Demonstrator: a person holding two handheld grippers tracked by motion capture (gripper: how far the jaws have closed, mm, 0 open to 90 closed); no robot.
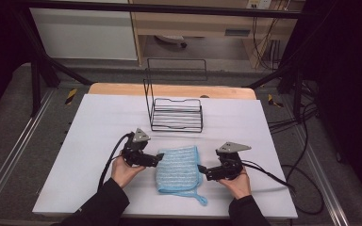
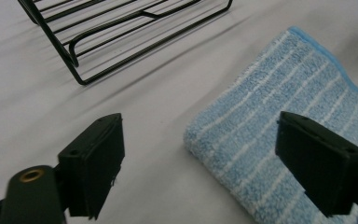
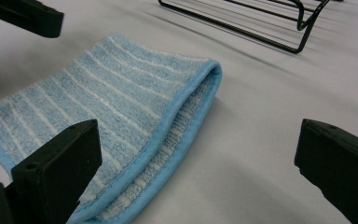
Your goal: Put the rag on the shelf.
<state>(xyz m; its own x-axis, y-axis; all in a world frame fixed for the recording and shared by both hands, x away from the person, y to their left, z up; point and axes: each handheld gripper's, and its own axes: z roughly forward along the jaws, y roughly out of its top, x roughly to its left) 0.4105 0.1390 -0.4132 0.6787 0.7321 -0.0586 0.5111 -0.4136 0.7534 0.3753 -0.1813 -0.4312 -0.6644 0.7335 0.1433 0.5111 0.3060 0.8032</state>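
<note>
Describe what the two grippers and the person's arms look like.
Both the left gripper and the right gripper are black, blocky, with two flat rectangular jaws each. A grey three-cornered plate sits on top of each. A black cable trails from each gripper. Near the left gripper's jaws there is a small brass-coloured ring. The person wears black long sleeves.

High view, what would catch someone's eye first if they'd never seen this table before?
The folded blue striped towel on the white table, near the front edge, with a loop trailing off its near corner. A hand-held gripper sits on each side of it, the left gripper and the right gripper, both with jaws open and pointing at the towel. Behind it stands a black wire rack.
</note>
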